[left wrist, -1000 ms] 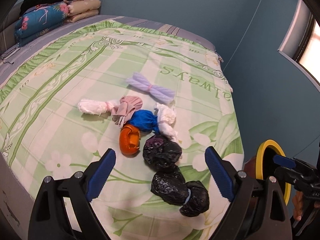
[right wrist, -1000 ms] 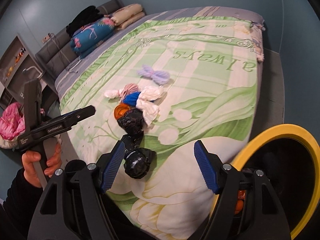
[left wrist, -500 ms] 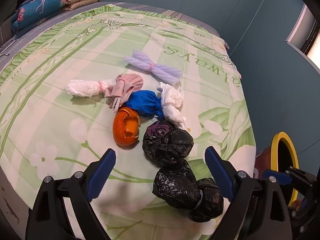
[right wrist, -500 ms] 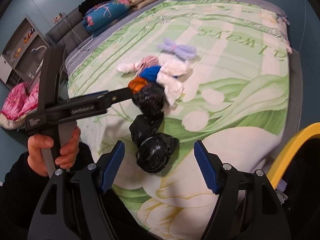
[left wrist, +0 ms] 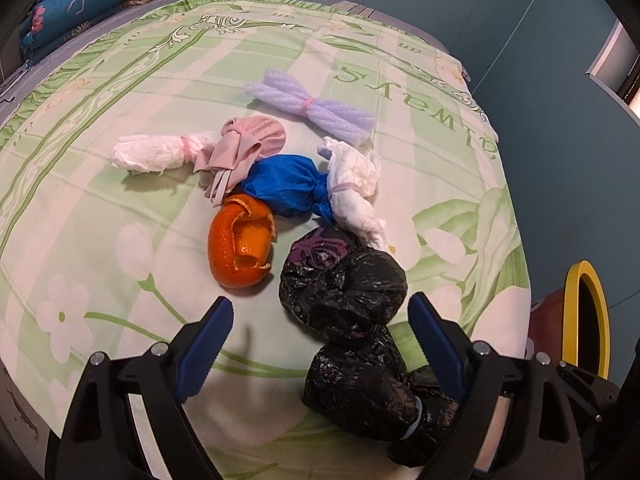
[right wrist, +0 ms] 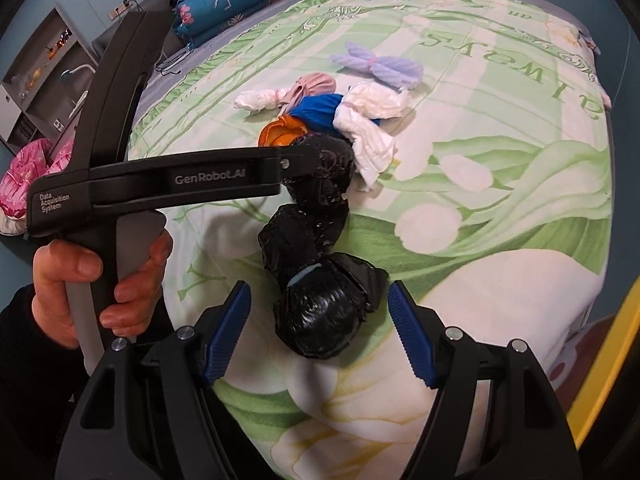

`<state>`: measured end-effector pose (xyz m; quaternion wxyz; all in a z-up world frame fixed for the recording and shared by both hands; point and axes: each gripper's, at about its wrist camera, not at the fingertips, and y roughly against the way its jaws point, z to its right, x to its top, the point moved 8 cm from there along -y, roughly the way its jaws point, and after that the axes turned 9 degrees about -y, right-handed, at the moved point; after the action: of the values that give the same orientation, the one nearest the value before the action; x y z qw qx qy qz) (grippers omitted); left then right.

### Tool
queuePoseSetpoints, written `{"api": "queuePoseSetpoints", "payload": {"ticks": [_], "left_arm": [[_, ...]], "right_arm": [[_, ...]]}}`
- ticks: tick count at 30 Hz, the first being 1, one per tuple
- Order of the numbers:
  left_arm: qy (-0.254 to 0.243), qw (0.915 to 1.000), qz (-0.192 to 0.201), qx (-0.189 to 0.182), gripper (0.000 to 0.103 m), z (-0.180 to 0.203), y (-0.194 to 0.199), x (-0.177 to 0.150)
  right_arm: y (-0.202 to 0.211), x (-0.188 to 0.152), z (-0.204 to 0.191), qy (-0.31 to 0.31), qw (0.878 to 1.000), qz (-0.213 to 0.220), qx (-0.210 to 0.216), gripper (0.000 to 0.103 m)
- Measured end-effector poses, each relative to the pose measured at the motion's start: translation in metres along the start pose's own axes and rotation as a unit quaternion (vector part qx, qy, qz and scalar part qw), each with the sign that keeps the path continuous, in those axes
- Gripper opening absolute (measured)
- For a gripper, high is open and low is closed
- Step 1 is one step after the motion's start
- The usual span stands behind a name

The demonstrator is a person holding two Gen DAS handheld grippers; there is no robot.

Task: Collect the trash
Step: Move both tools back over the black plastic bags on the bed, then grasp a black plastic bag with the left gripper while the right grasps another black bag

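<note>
Trash lies in a cluster on the bed: an orange peel (left wrist: 242,246), a blue wad (left wrist: 286,188), white tissue bundles (left wrist: 154,154), a pink cloth (left wrist: 248,148), a lilac foam bundle (left wrist: 310,106), and two black bags, the far one (left wrist: 344,288) and the near one (left wrist: 368,384). My left gripper (left wrist: 320,340) is open, its jaws either side of the far black bag. My right gripper (right wrist: 318,332) is open around the near black bag (right wrist: 324,304). The left gripper's body (right wrist: 180,180) crosses the right wrist view.
The bed (left wrist: 100,220) has a green floral sheet. A yellow-rimmed bin (left wrist: 586,316) stands off the bed's right side; its rim also shows in the right wrist view (right wrist: 604,364). Folded quilts (left wrist: 80,12) lie at the headboard. A shelf (right wrist: 44,76) stands left.
Both grippers have moved forward and down toward the black bags. The left gripper now reaches across the right wrist view, over the far bag.
</note>
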<state>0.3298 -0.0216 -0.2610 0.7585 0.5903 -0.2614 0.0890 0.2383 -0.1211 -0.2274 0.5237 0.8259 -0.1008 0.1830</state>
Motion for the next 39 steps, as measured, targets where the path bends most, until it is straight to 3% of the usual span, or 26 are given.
{"api": "queuePoseSetpoints", "payload": {"ticks": [6,14,16,23,39], "left_arm": [[0.007,0.9998,-0.018,-0.01,0.068,-0.001,-0.013,-0.005],[-0.003,0.9991,-0.032,-0.027,0.034,0.012,-0.023,-0.008],[-0.008,0.9991,-0.032,-0.027,0.03,0.016,-0.024,-0.008],[-0.006,0.9992,-0.029,-0.029,0.024,0.015,-0.019,-0.006],[-0.009,0.9995,0.01,-0.028,0.023,0.011,0.028,-0.003]], "right_arm": [[-0.021,-0.003,0.0,0.006,1.0,-0.011,-0.011,0.058],[-0.035,-0.004,0.004,-0.005,1.0,-0.024,-0.015,0.041],[-0.036,-0.004,0.004,-0.009,0.999,-0.031,-0.012,0.037],[-0.035,-0.005,0.0,-0.002,0.999,-0.039,-0.011,0.032],[0.0,-0.02,-0.01,0.011,0.999,-0.031,0.002,0.03]]}}
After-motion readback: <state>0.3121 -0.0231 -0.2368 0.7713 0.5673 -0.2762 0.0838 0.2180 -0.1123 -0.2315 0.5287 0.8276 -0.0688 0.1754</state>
